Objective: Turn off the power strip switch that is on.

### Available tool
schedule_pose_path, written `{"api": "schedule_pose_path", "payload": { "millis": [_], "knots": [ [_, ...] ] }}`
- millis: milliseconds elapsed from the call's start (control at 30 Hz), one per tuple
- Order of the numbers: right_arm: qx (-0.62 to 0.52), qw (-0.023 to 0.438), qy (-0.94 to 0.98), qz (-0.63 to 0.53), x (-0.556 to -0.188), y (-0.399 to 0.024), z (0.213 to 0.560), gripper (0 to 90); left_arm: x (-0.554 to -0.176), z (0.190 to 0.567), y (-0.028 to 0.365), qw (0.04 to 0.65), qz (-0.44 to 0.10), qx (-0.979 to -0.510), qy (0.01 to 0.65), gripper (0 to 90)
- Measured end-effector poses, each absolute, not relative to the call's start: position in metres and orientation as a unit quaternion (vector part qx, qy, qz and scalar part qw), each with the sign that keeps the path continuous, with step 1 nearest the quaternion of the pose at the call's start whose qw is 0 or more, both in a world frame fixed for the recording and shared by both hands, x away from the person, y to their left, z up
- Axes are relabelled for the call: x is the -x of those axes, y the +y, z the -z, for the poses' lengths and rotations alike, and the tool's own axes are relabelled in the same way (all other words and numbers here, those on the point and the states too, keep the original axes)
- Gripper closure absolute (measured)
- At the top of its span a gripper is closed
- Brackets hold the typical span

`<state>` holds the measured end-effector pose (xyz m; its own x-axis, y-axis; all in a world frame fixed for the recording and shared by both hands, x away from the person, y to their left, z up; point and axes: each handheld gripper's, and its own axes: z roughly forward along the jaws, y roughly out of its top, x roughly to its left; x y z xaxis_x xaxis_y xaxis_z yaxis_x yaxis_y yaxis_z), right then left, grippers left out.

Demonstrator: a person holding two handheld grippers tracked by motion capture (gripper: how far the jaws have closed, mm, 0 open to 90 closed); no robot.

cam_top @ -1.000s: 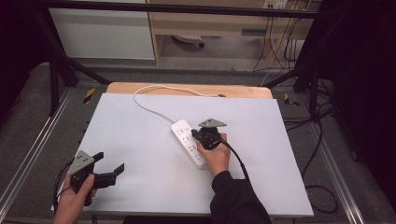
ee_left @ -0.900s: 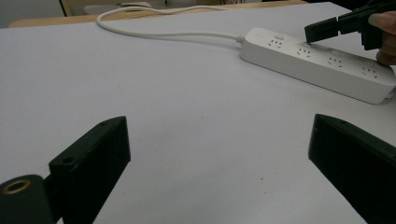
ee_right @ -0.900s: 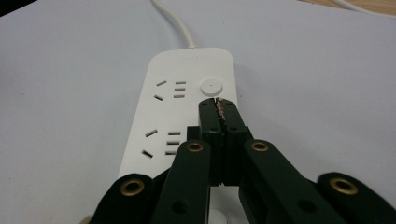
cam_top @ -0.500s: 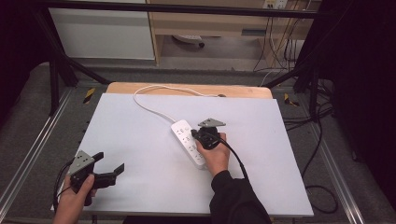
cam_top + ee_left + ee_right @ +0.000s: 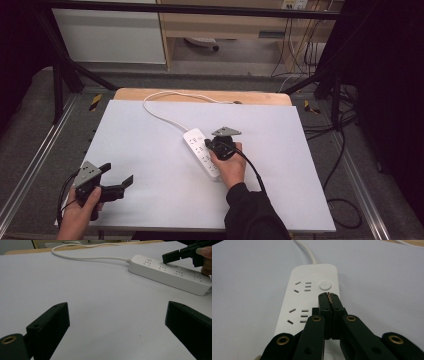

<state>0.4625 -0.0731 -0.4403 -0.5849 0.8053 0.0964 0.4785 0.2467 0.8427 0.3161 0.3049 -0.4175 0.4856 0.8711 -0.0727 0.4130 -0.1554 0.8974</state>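
- Power strip (image 5: 202,153): white, lies flat near the middle of the desk (image 5: 150,150), long axis running diagonally, cord end toward the far side.
- Cord (image 5: 165,106): white, leaves the strip's far end, curves left and then loops back along the far edge of the desk.
- Right tool (image 5: 214,146): held over the strip's far half, the hand (image 5: 231,167) behind it resting at the strip's near end. Jaws pressed together, nothing between them.
- Right gripper view: the closed tip of the right tool sits just short of the round button (image 5: 325,285) at the strip's cord end, on the button's side of the strip. Whether the tip touches the strip's top surface I cannot tell.
- Same view: two groups of socket slots (image 5: 302,287) lie to the left of the closed jaws.
- Left gripper view: the right tool's tip comes in from upper right over the strip's top, close to the second socket group from the cord end.
- Left tool (image 5: 116,181): low at the near left corner of the desk, well apart from the strip. Jaws spread wide, nothing between them but bare desk surface.
- The left tool points across the desk toward the strip.
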Motion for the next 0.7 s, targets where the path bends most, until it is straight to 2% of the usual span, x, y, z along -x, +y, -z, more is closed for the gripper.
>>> {"api": "schedule_pose_path", "payload": {
  "millis": [233,700],
  "knots": [
    [-0.419,0.175,0.772,-0.445,-0.4641,-0.0740,0.4407,90.0,-0.3155,0.4168,0.3044,0.474,-0.244,-0.720,0.445,5.5],
    [-0.408,0.194,0.780,-0.433,-0.4617,-0.0700,0.4407,90.0,-0.3157,0.4173,0.3039,0.473,-0.243,-0.720,0.446,5.5]
  ]
}}
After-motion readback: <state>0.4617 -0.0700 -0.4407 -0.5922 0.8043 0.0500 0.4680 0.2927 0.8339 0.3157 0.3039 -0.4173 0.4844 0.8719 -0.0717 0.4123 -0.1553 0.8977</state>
